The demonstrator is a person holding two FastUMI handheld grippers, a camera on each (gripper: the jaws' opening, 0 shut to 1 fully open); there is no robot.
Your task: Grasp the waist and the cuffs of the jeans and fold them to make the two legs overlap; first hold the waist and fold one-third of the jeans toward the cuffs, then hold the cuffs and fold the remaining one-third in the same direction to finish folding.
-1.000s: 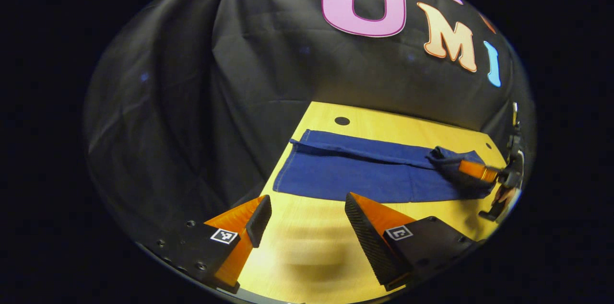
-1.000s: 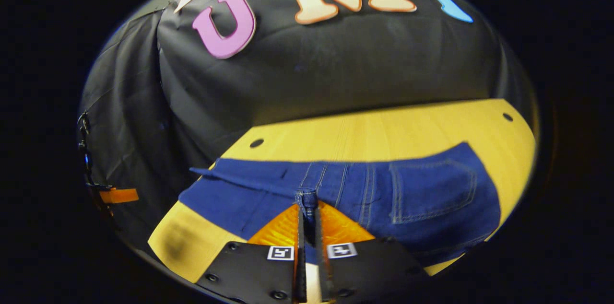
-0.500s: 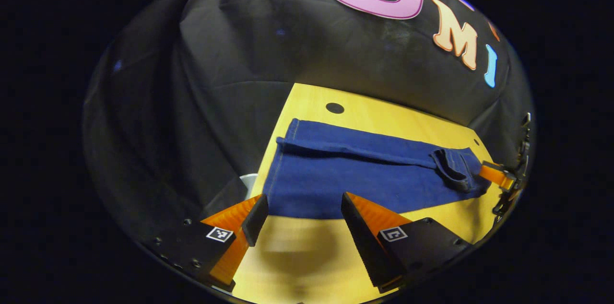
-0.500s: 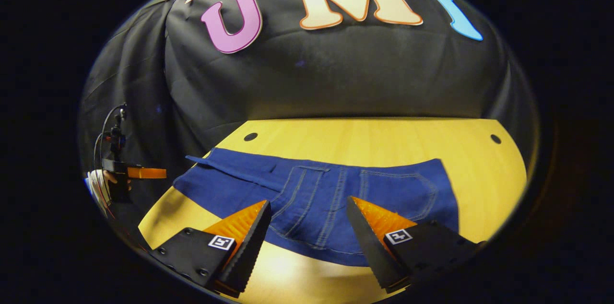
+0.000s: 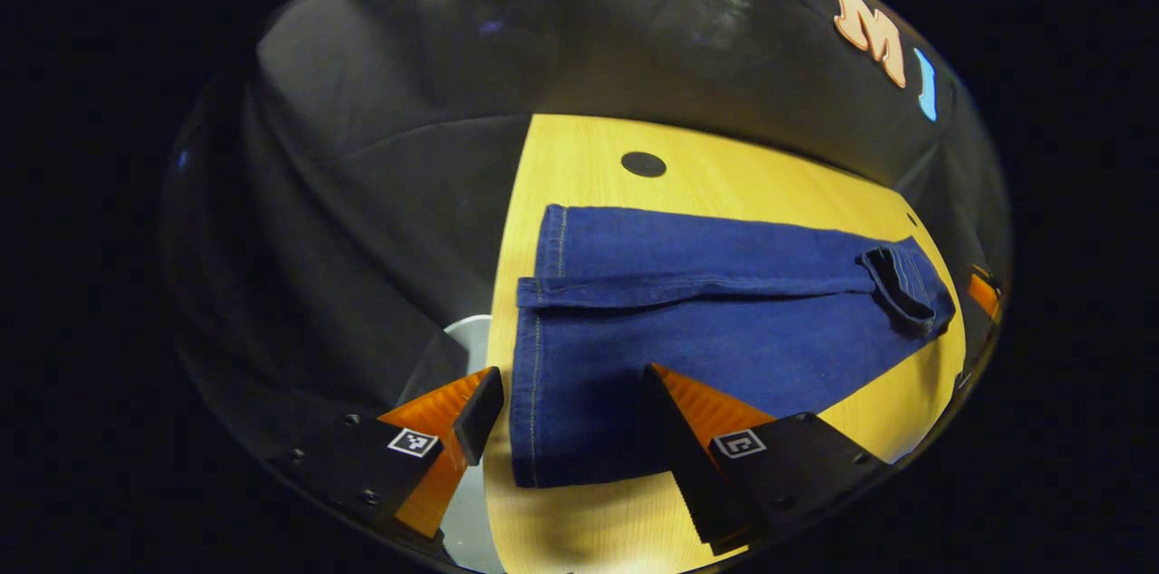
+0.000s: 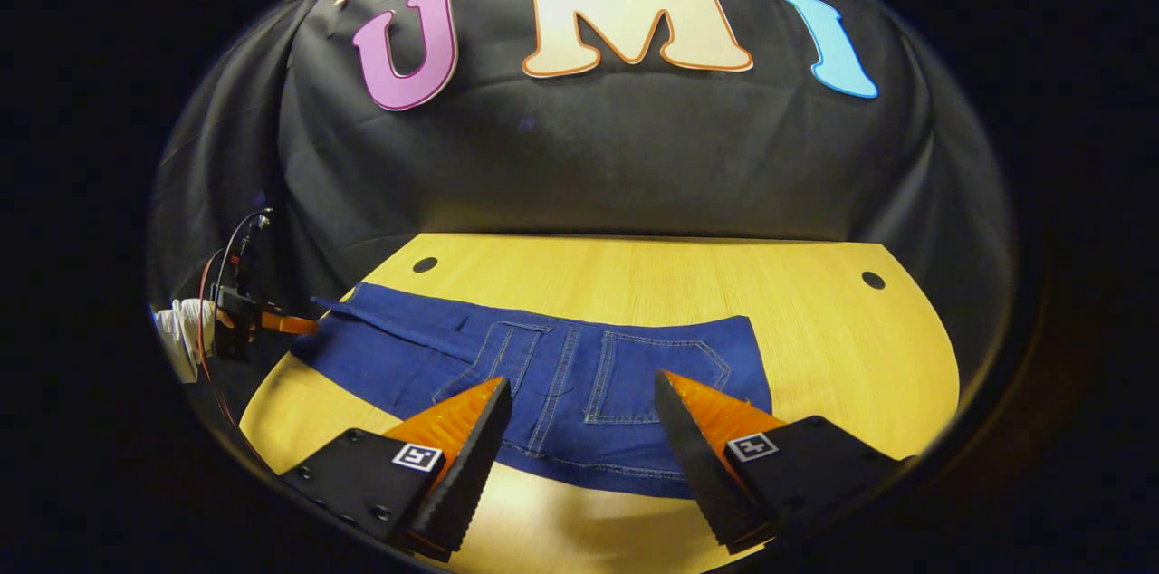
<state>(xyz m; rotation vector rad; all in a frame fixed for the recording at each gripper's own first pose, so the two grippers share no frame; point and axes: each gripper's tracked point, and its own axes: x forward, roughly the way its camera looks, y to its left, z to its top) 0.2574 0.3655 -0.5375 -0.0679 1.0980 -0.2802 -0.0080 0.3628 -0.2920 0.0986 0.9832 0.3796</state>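
The dark blue jeans [image 5: 724, 320] lie flat on the yellow table [image 5: 589, 148], legs overlapped lengthwise. In the left gripper view the cuffs [image 5: 539, 375] are nearest and the bunched waist [image 5: 905, 284] lies far right. My left gripper [image 5: 570, 416] is open just above the table, and the near cuff corner reaches in between its fingers. In the right gripper view the seat of the jeans [image 6: 579, 375] with its back pockets spreads in front of my right gripper [image 6: 579, 438], which is open and holds nothing. The left gripper [image 6: 272, 320] shows at the cuff end, held by a hand [image 6: 181, 334].
Round dark holes [image 6: 424, 264] [image 6: 873, 280] mark the table's far corners. The table's left edge [image 5: 507, 284] runs beside the cuffs, with a grey metal part [image 5: 466, 339] below it. Bare tabletop [image 6: 842, 357] lies right of the waist.
My right gripper was shut on the waist; it has opened, let go and drawn back. My left gripper has moved forward until its fingers flank the cuff corner.
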